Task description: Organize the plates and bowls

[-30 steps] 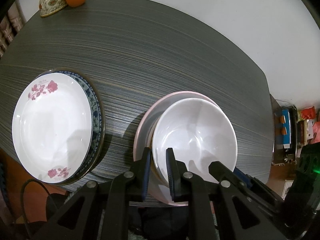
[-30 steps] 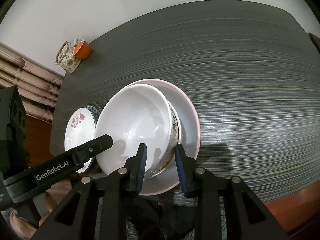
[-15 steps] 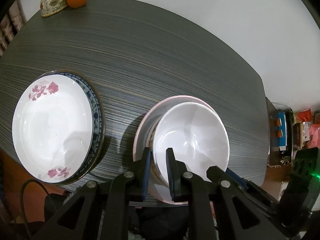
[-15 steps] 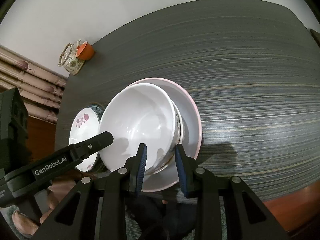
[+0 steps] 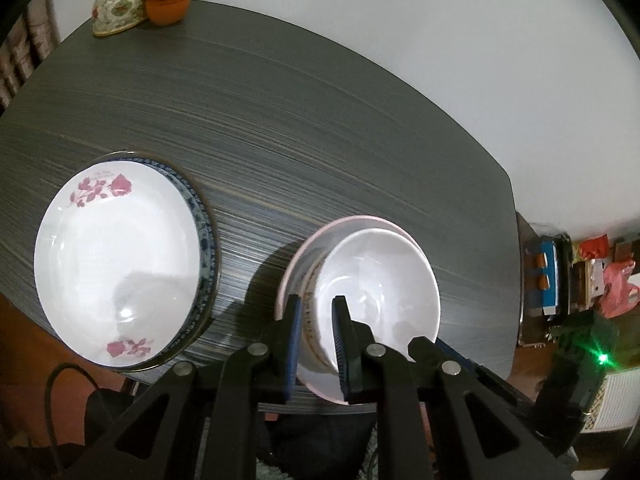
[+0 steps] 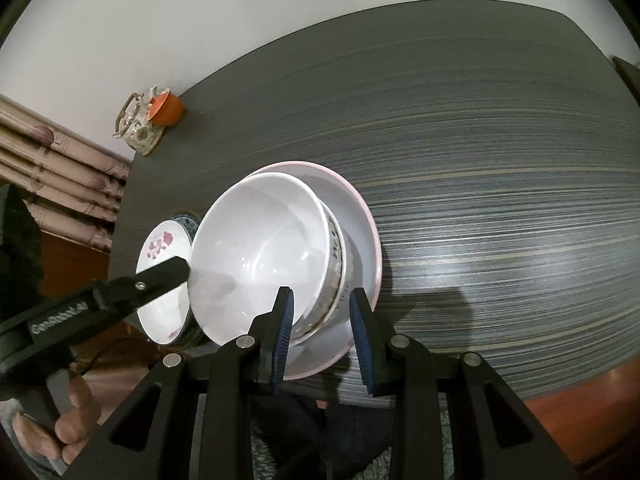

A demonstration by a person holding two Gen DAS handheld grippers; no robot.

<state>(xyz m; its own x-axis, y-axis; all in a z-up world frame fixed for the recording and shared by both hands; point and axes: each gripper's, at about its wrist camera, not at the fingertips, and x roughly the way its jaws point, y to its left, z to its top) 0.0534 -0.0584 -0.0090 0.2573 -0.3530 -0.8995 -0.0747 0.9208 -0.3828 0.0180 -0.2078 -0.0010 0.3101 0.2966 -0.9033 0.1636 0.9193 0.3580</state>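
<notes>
A plain white bowl [image 5: 380, 280] [image 6: 256, 256] sits nested in a patterned bowl [image 5: 310, 320] [image 6: 338, 256], and both stand tilted over a pink plate [image 5: 304, 256] [image 6: 364, 240]. My left gripper [image 5: 317, 332] is shut on the near rim of the nested bowls, one finger inside and one outside. My right gripper [image 6: 322, 320] is shut on the same stack at another part of the rim. A white plate with pink flowers [image 5: 116, 264] [image 6: 160, 248] lies on a blue-rimmed plate [image 5: 206, 240] to the left.
The dark striped table [image 5: 280, 120] carries a flowered teapot [image 5: 116, 4] [image 6: 138, 128] and an orange cup [image 5: 168, 0] [image 6: 166, 108] at its far corner. Boxes and bags [image 5: 580, 280] stand beyond the table's right edge. A hand [image 6: 60, 432] holds the left gripper.
The left wrist view has pulled back and up, so the dishes look smaller and the teapot shows more. The bowls look slightly more tilted. The right wrist view has barely changed.
</notes>
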